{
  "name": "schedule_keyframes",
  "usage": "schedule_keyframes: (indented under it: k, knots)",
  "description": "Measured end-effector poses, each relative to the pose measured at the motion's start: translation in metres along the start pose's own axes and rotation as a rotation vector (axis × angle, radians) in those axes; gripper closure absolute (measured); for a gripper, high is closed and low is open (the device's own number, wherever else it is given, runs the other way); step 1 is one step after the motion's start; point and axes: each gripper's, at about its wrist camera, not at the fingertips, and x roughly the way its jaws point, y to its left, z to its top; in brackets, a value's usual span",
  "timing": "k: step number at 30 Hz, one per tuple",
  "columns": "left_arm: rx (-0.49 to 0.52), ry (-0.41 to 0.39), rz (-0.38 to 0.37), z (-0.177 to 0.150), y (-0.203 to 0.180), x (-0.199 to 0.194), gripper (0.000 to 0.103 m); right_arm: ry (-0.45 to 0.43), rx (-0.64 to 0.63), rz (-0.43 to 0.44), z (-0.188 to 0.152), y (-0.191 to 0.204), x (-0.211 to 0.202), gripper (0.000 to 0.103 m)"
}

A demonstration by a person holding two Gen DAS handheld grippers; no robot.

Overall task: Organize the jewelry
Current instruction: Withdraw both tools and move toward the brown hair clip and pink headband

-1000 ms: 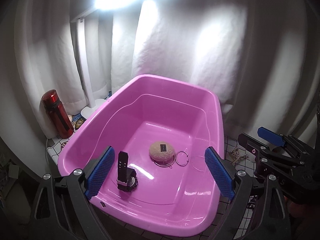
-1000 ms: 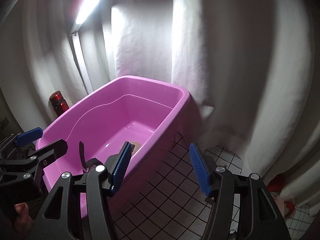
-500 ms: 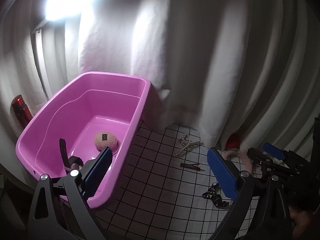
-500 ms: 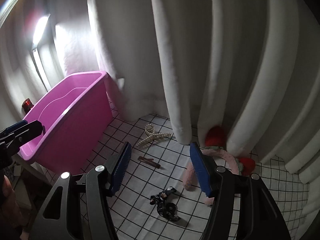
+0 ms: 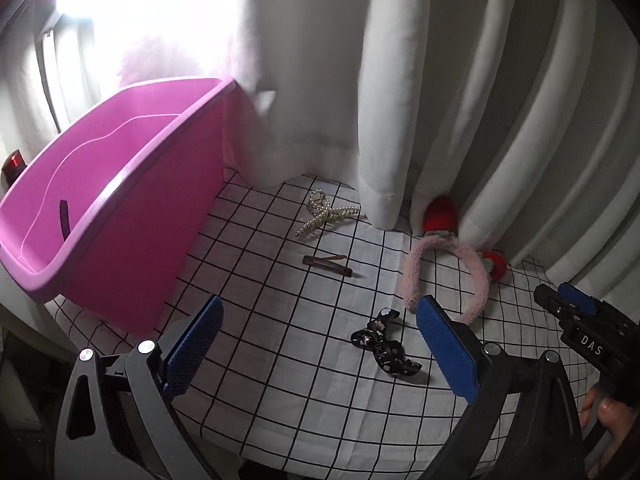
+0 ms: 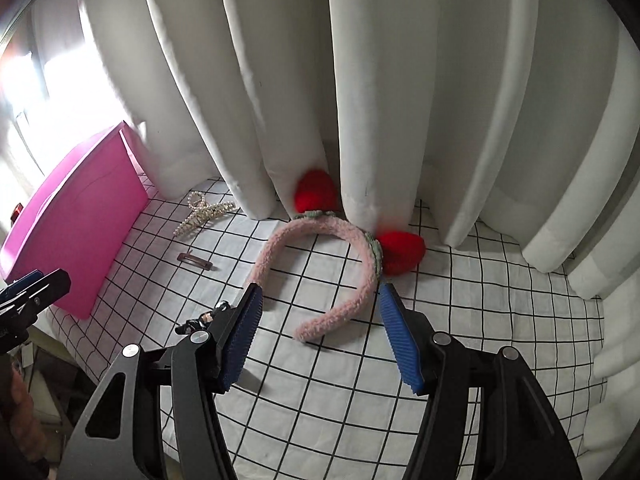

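L gripper (image 5: 318,334) hangs over the checked bench (image 5: 280,380), fingers spread wide, just been opening, nothing btwn them. R gripper (image 6: 320,320) fingers part-spread, empty, above one end of the pink headband (image 6: 320,232); its red hearts (image 6: 316,190) are half tucked under the curtain (image 6: 380,80). Pearl claw clip (image 5: 324,214), brown hair clip (image 5: 326,266) and black bow (image 5: 382,346) lie loose on the bench. Pink tub (image 5: 120,200) at left; inside mostly hidden, only a dark strap tip shows.
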Motion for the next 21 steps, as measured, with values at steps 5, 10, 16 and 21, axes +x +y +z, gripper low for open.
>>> schedule_keyframes:
  k: [5,10,16,21]
  knots:
    - [-0.024,0.009,0.05,-0.012,-0.003,0.021,0.008,0.024,-0.005,0.028,-0.009,-0.011,0.017,0.045]
    - [-0.018,-0.009,0.08,-0.007,0.001,0.053,0.008,0.041,0.003,0.048,-0.015,-0.017,0.04,0.045]
    - [0.036,-0.002,0.058,0.0,0.006,0.101,0.008,0.051,0.056,0.06,-0.016,-0.025,0.068,0.045]
    - [0.088,0.022,0.048,-0.002,0.001,0.137,0.008,0.054,0.105,0.046,-0.016,-0.032,0.088,0.045]
